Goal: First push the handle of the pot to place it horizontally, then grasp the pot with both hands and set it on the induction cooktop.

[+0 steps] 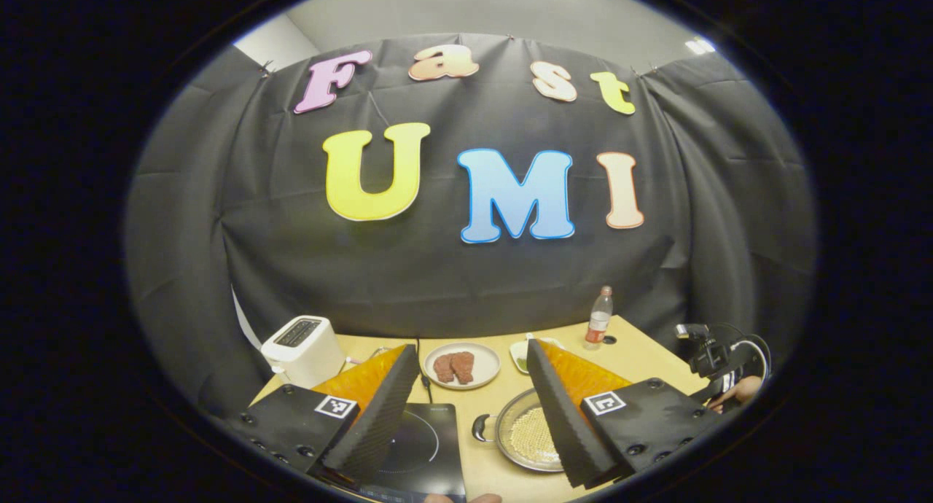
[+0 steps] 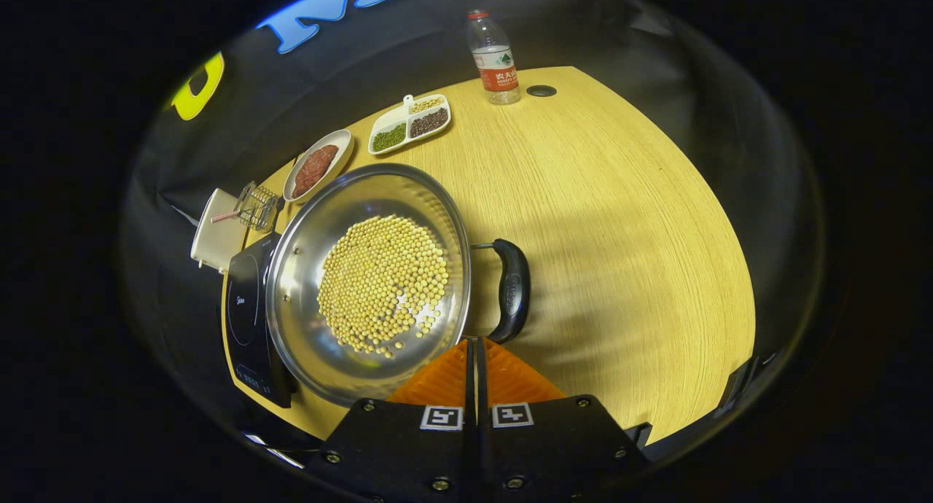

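- While the left gripper [image 1: 474,408] hangs over the table [image 1: 641,353] at lower centre of the left gripper view, its fingers are spread wide, gripping nothing.
- Pot [image 1: 528,434], lower centre, beside the induction cooktop [image 1: 426,445]; toaster [image 1: 302,350] lower left; plate [image 1: 461,365] and bottle [image 1: 599,318] behind.
- Right gripper view: right gripper [image 2: 475,350], bottom centre, fingers pressed together, empty, tips near the pot's black handle [image 2: 512,288].
- Pot of yellow beans at centre left, overlapping the cooktop's edge; divided dish [image 2: 409,122] upper centre.

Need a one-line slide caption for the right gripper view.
Right gripper, fingers together, beside the handle of a bean-filled pot on the table, next to the cooktop.
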Demonstrator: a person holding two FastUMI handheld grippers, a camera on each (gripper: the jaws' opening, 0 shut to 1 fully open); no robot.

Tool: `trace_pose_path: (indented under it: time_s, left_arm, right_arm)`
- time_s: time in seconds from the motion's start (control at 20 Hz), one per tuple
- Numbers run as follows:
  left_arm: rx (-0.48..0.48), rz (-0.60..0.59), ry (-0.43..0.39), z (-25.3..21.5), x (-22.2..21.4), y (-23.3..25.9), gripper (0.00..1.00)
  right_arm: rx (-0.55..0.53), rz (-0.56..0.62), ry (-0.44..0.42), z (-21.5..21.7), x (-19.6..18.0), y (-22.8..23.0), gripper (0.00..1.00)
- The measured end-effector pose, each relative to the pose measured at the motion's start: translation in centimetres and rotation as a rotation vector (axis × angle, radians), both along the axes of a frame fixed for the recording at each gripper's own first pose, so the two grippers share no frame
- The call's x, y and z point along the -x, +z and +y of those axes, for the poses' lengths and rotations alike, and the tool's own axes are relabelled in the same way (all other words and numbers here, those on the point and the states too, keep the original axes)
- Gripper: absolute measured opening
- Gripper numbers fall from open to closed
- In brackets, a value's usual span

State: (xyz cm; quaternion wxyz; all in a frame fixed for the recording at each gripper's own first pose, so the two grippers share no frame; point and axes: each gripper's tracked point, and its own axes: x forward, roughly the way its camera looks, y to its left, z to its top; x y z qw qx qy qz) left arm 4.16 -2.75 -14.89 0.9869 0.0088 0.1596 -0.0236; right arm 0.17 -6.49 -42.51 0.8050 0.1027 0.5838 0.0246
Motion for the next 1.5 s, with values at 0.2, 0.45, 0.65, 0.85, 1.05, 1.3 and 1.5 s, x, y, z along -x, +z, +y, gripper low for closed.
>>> trace_pose_path:
  time_s: [0.2, 0.45, 0.65, 0.85, 1.05, 1.3, 1.5]
  left_arm:
    - [-0.003, 0.050, -0.026, -0.6, 0.1, -2.9, 0.94]
    - [0.008, 0.086, -0.046, -1.2, 0.0, -4.9, 0.98]
    - [0.040, 0.125, -0.055, -1.2, -0.1, -6.6, 0.98]
    - [0.094, 0.176, -0.066, -1.5, -0.3, -8.9, 0.99]
    - [0.134, 0.273, -0.087, -2.1, -0.5, -12.7, 0.98]
    - [0.172, 0.417, -0.100, -2.6, -1.0, -18.4, 0.98]
    - [0.169, 0.469, -0.135, -3.8, -2.1, -22.5, 0.95]
  right_arm:
    - [0.013, -0.015, 0.004, -0.4, -1.4, -0.1, 0.01]
    - [0.041, -0.021, 0.028, -0.6, -2.9, -0.2, 0.01]
    - [0.107, -0.032, 0.029, -1.7, -3.0, 0.2, 0.01]
    - [0.117, -0.148, 0.078, -1.7, -4.2, 2.8, 0.45]
    - [0.077, -0.208, 0.062, -1.3, -4.5, 4.1, 0.99]
    - [0.076, -0.261, 0.049, -1.3, -4.8, 4.0, 0.99]
    - [0.091, -0.297, 0.063, -0.8, -5.4, 3.3, 0.99]
